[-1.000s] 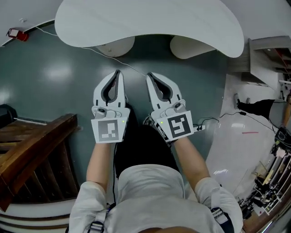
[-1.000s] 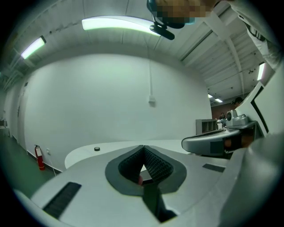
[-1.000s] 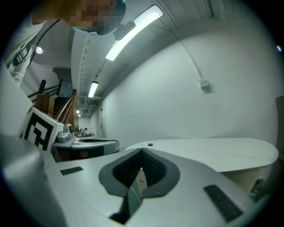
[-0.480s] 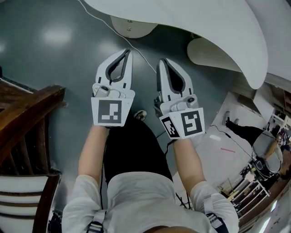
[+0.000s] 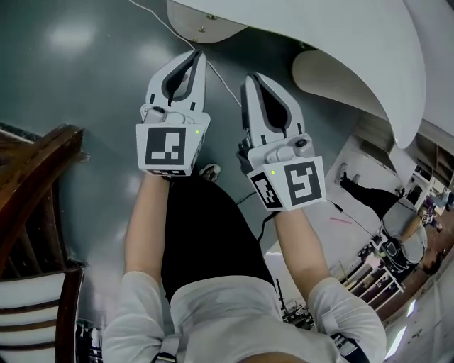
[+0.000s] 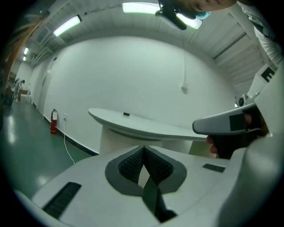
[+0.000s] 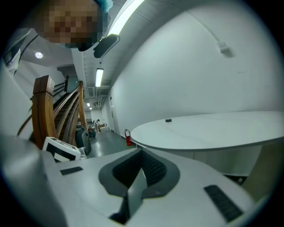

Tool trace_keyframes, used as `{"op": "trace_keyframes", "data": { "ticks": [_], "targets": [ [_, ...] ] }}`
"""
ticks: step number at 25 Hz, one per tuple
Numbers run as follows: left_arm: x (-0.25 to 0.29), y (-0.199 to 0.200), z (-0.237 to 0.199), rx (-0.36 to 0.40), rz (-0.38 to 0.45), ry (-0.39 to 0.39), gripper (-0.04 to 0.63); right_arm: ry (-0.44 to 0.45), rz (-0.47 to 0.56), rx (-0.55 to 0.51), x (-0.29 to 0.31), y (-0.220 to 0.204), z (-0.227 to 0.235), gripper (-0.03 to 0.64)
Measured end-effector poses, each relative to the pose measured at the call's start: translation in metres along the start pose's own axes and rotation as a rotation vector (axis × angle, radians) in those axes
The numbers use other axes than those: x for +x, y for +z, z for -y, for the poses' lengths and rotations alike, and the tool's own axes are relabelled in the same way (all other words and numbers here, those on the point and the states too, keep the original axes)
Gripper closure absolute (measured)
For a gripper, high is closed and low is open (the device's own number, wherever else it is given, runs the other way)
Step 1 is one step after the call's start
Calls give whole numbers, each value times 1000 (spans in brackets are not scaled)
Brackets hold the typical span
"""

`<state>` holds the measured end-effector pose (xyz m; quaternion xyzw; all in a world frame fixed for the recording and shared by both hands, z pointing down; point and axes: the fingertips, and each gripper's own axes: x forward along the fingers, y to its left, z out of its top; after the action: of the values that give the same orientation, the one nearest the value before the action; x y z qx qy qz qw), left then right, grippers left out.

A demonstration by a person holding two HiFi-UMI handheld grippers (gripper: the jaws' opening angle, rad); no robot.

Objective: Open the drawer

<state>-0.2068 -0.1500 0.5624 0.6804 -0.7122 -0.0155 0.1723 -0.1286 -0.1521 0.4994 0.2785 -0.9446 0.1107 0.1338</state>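
- The left gripper (image 5: 194, 57) is fully closed. Its ribbed pads (image 6: 129, 164) meet along one line, with nothing between them.
- The right gripper (image 5: 250, 78) is closed in the same way, pads (image 7: 153, 168) pressed together and gripping nothing.
- The two grippers are held side by side, near each other but apart. Each has its marker cube (image 5: 167, 149) at the forearm end.
- A white table (image 5: 340, 42) stands ahead of both sets of tips, with a curved top on a white base (image 5: 206, 25).
- The drawer cannot be picked out in any view.
- A white cable (image 5: 152, 15) crosses the green floor (image 5: 71, 78) and passes below the gap between the grippers.
- A wooden stair rail (image 5: 35, 177) lies well to the left of the left gripper.
- A red fire extinguisher (image 6: 53, 122) stands at the wall, far ahead and left of the left gripper's tips.
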Motion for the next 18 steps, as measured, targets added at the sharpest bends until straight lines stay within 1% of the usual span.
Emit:
{"op": "trace_keyframes", "data": {
  "ticks": [2, 5, 10, 13, 15, 18],
  "targets": [
    [14, -17, -12, -37, -2, 17, 589, 8, -24, 8, 10, -12, 1, 604],
    [40, -38, -17, -79, -39, 39, 589, 2, -55, 18, 17, -21, 12, 604],
    [79, -73, -29, -189, -104, 49, 589, 19, -78, 18, 31, -28, 17, 603],
    [95, -86, -37, -206, -128, 63, 589, 27, -82, 16, 38, -30, 23, 604],
    [104, -90, -39, -212, -128, 73, 589, 27, -83, 15, 40, -29, 30, 604],
    [114, -98, -39, -247, -128, 72, 589, 29, -84, 26, 45, -34, 36, 604]
  ]
}}
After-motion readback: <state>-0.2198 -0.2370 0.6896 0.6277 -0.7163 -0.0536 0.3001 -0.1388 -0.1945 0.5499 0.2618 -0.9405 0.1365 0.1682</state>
